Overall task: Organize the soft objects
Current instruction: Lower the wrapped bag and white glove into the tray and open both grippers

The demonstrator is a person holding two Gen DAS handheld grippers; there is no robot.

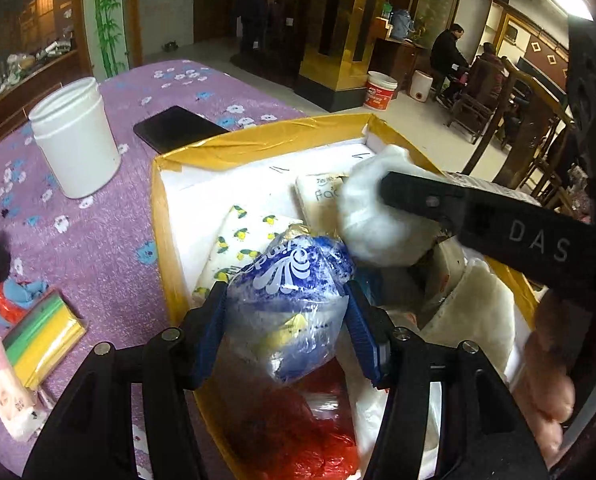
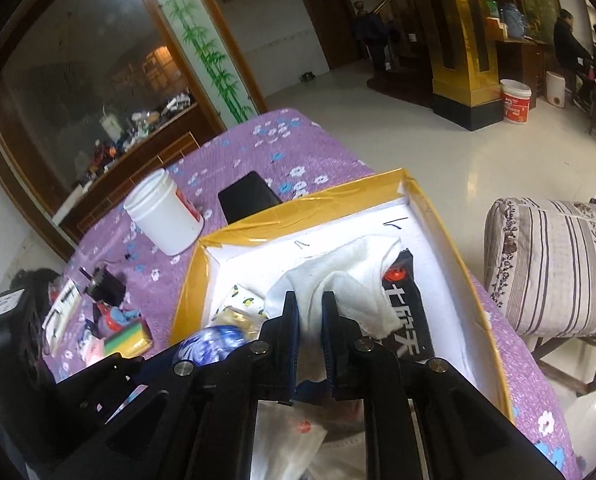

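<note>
Box (image 1: pixel 258 148), yellow-taped rim, white inside, on purple floral desk (image 1: pixel 98 240); landmark for all entries
Left tool (image 1: pixel 286 304): over the box's near end, pads pinching a blue-and-white plastic packet (image 1: pixel 294 280)
Right tool (image 2: pixel 310 312): above the box interior, jaws narrow, white cloth (image 2: pixel 350 276) between them; grip on it cannot be told
White jar (image 1: pixel 74 140), black phone (image 1: pixel 178 128): beyond the box's far-left corner
Sponge (image 1: pixel 42 328): left of the box; bare desk between
</note>
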